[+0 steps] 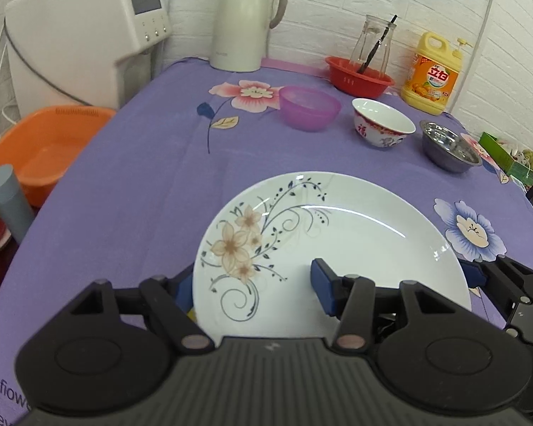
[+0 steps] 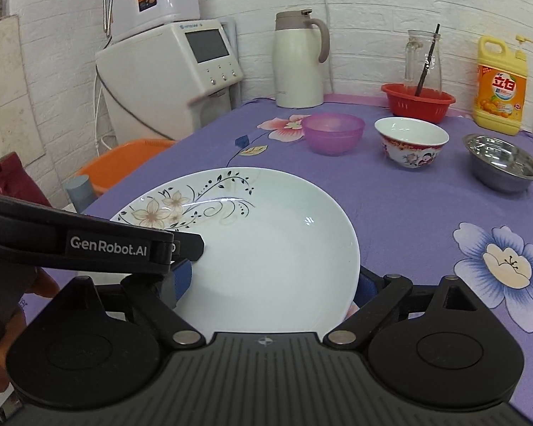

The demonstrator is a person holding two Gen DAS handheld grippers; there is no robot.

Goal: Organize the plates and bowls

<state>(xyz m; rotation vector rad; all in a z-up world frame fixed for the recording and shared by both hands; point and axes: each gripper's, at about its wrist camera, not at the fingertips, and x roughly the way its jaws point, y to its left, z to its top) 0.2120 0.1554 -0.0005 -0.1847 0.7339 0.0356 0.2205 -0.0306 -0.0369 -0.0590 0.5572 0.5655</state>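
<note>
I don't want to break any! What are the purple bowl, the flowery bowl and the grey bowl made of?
The purple bowl looks like plastic: light shows through its frosted wall. The flowery bowl looks like glazed ceramic: glossy white inside, painted red pattern outside, so likely the breakable one. The grey bowl looks like stainless steel: its inside mirrors the room.
</note>
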